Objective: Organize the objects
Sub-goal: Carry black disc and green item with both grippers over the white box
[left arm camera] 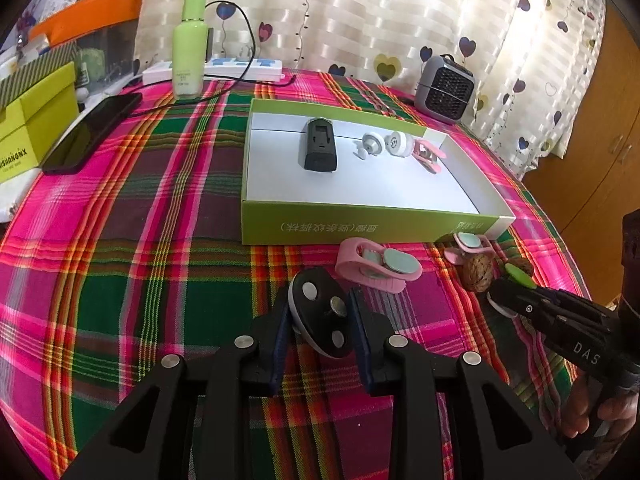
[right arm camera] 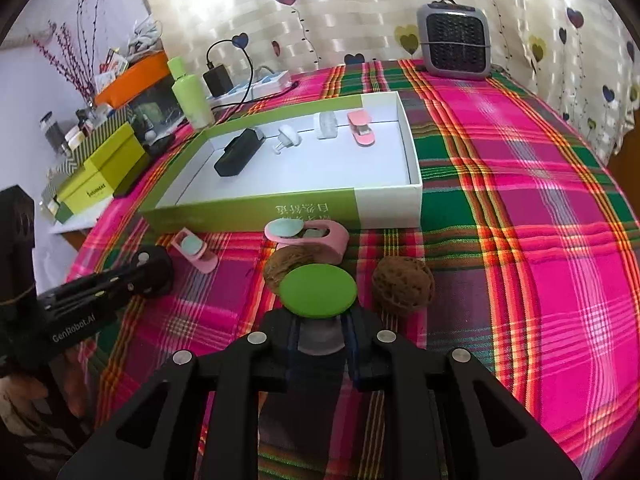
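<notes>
Left wrist view, left gripper (left arm camera: 320, 320) nearly closed on a black oval disc with three silver studs (left arm camera: 320, 318), in front of the shallow green-and-white cardboard box (left arm camera: 360, 228), right wrist view, right gripper (right arm camera: 322, 332) clamped on a round green-topped disc with grey underside (right arm camera: 318, 290), just before the same box (right arm camera: 248, 210), between two brown wrinkled walnuts (right arm camera: 402, 286).

My plaid-clothed table (right arm camera: 520, 168) carries a green-sided tray box (right arm camera: 320, 210), 2 walnuts (right arm camera: 404, 288), 2 pink clips (left arm camera: 378, 268), a fan heater (right arm camera: 454, 40) and a phone (left arm camera: 92, 132).
</notes>
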`<action>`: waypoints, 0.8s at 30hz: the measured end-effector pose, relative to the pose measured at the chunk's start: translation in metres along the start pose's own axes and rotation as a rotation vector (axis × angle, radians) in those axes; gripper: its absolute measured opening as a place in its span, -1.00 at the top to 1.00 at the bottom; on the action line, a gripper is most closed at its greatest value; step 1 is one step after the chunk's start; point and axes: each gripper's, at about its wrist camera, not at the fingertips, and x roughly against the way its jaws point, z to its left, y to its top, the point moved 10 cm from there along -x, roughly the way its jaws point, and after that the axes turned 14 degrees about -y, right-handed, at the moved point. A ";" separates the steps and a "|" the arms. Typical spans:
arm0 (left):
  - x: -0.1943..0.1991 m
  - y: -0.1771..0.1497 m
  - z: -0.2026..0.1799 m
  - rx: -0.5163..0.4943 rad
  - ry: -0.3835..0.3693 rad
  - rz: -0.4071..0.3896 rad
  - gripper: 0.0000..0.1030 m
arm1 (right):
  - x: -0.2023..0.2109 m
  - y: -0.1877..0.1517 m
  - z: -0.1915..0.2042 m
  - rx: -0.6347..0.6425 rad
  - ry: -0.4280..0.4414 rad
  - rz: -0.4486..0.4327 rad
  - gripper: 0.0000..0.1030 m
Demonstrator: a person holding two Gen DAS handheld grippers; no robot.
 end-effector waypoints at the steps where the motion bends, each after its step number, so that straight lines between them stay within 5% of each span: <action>1: 0.000 0.000 0.001 0.001 0.000 -0.001 0.49 | 0.000 0.000 0.000 0.000 0.000 0.002 0.58; 24: 0.001 0.002 0.004 0.001 0.002 -0.003 0.53 | 0.009 0.003 0.009 0.052 -0.010 -0.050 0.66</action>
